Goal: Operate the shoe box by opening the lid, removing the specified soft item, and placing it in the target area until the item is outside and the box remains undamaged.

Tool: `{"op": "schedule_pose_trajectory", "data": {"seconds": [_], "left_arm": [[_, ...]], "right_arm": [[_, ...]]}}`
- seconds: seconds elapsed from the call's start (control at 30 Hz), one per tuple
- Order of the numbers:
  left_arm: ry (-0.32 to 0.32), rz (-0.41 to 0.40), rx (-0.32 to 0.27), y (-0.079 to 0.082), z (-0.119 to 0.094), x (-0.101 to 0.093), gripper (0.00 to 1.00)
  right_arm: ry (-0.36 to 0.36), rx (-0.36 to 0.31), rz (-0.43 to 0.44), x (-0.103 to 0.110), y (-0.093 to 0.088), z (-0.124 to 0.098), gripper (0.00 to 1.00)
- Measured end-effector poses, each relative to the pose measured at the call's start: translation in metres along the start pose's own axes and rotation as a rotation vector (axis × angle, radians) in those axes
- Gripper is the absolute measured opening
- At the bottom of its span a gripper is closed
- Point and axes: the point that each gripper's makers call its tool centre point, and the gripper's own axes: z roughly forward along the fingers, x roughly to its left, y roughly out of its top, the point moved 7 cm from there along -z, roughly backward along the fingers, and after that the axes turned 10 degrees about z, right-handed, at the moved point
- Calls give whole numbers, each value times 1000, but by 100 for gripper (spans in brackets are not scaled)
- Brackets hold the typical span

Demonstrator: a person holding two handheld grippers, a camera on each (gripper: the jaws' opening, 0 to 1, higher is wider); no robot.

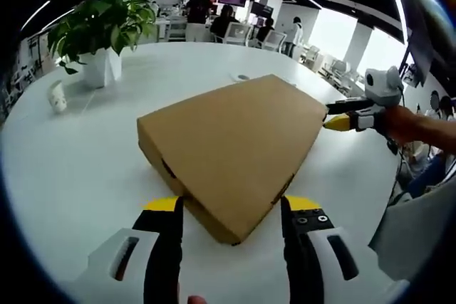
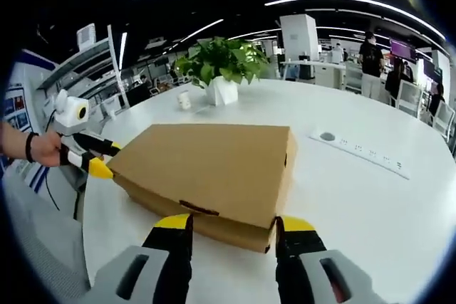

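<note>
Still shut, the light, dentable cardboard shoe box [image 1: 231, 153] sits between two spread grippers, left [image 1: 231, 211] and right [image 2: 233, 229], at its near lid edges.

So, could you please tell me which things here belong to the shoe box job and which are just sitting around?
Part of the job:
- closed cardboard shoe box
- left gripper, open at one corner
- right gripper, open at another

Just lying about:
- potted plant
- small white cup
- power strip in the white table
</note>
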Motion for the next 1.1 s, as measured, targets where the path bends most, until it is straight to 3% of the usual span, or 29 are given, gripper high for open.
{"op": "schedule_pose_trajectory", "data": {"seconds": [0.6, 0.87, 1.1], "left_arm": [[-4, 67, 20, -3, -2, 3, 56], [-33, 114, 43, -12, -13, 7, 56], [-49, 132, 54, -25, -32, -5, 56]], "right_arm": [[-35, -4, 30, 8, -5, -1, 41], [-65, -14, 59, 27, -21, -10, 39], [-81, -13, 82, 45, -38, -22, 37]]}}
